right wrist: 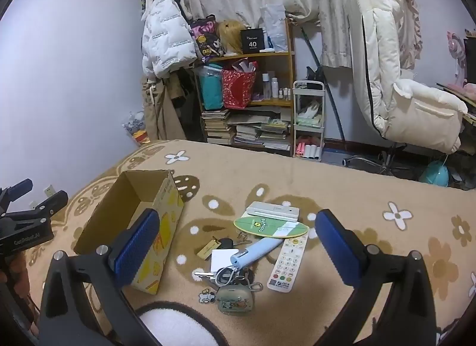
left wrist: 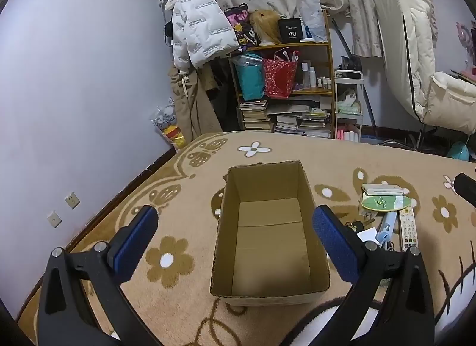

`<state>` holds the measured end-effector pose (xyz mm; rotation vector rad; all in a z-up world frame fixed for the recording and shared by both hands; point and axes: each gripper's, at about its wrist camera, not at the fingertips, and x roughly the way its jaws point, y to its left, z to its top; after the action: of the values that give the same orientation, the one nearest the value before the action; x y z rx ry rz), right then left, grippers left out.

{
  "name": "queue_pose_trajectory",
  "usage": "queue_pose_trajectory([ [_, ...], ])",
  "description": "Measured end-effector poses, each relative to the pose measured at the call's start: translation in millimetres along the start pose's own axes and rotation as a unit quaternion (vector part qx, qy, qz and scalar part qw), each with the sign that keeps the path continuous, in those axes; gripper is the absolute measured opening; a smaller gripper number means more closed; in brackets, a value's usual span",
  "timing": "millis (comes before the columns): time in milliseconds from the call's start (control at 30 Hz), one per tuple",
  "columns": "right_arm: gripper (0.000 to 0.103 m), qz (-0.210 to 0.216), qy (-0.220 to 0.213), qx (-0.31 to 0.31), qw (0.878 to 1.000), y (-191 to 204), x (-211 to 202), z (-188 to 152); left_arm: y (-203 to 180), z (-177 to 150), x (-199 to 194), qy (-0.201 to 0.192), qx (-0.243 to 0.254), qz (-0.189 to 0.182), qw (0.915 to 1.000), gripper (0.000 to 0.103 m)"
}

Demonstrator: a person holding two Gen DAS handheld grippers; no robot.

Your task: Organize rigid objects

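An open, empty cardboard box [left wrist: 269, 236] stands on the tan flowered blanket; it also shows in the right wrist view [right wrist: 131, 221]. My left gripper [left wrist: 235, 227] is open and empty, hovering above the box. To the box's right lies a pile: a white remote [right wrist: 288, 259], a light blue pen-like tool [right wrist: 255, 252], a green oval card [right wrist: 269, 225], a white flat case [right wrist: 273, 210], a white card [right wrist: 220, 258], keys [right wrist: 208, 274] and a small charm pouch [right wrist: 235, 297]. My right gripper [right wrist: 238, 239] is open and empty above this pile.
The blanket-covered bed [right wrist: 357, 197] ends at a wall on the left. Beyond it stand a cluttered wooden shelf [right wrist: 267, 57], a small white cart [right wrist: 308, 120], hanging coats [right wrist: 163, 42] and a cream chair [right wrist: 401, 84].
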<state>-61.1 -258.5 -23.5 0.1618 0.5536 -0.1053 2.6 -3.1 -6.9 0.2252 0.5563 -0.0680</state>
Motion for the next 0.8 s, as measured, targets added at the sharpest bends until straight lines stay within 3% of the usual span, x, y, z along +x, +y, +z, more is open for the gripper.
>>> queue_pose_trajectory([
  [800, 0.103, -0.002, 0.003, 0.0, 1.0, -3.1, 1.2, -0.8, -6.7, -4.3, 0.7, 0.001, 0.005, 0.0, 1.0, 0.103],
])
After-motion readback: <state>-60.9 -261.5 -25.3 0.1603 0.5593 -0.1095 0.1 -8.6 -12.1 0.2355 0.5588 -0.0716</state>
